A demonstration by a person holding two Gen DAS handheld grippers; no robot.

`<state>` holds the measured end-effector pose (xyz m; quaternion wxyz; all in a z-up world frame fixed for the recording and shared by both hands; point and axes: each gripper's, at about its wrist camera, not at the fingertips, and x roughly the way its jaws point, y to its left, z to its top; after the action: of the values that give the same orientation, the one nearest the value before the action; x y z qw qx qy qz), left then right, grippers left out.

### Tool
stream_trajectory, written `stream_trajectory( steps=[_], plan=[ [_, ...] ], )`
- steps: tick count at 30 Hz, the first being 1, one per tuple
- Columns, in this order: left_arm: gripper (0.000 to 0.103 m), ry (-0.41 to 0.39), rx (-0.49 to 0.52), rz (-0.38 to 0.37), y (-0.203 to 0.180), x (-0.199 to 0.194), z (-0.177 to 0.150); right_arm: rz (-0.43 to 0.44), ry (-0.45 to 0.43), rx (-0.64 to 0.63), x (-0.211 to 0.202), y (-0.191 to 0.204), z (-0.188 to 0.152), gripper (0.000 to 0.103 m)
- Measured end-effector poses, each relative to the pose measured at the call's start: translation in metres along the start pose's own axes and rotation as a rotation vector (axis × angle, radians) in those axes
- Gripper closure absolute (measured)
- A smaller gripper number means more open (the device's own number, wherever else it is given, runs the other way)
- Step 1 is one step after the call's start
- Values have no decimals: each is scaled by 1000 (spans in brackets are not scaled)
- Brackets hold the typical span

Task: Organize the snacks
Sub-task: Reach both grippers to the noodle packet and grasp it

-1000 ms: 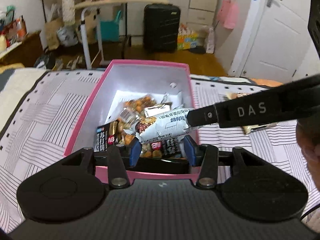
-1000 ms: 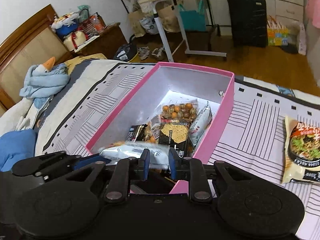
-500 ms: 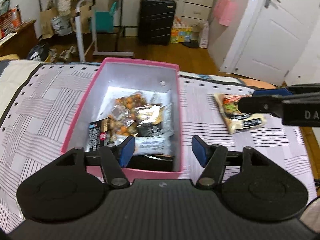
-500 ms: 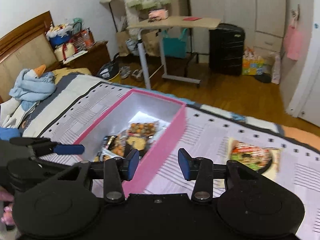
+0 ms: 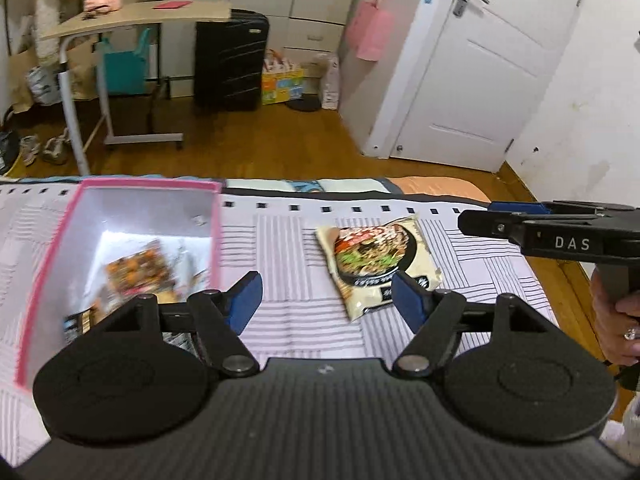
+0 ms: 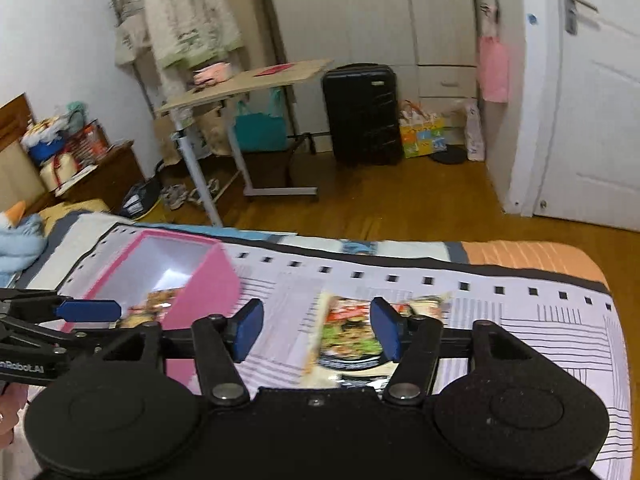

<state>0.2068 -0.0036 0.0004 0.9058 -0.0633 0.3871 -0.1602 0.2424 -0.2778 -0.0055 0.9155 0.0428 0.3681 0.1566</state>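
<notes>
Since a second ago, both of your grippers have swung away from the pink box toward the lone noodle packet, and the silver snack the right one held is gone from its jaws.

Left wrist view: your left gripper (image 5: 326,298) has empty jaws, opening, above the striped bedspread (image 5: 288,320). The pink box (image 5: 216,216) sits to the left, several blurred snack packets (image 5: 138,270) inside. The noodle packet (image 5: 378,258) lies flat on the bed, well apart from the box.

Right wrist view: your right gripper (image 6: 316,330) has released, empty jaws, opening, the packet showing beyond them.

Most snacks look boxed; this packet seems the only one left.
</notes>
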Motion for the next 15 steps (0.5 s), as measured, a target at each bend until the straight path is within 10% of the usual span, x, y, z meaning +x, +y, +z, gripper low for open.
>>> stream_trajectory(
  steps=[15],
  plan=[
    [30,100,-73,-1,-22,174,-17,-37,115,141,109,-106,-56,37]
  ],
)
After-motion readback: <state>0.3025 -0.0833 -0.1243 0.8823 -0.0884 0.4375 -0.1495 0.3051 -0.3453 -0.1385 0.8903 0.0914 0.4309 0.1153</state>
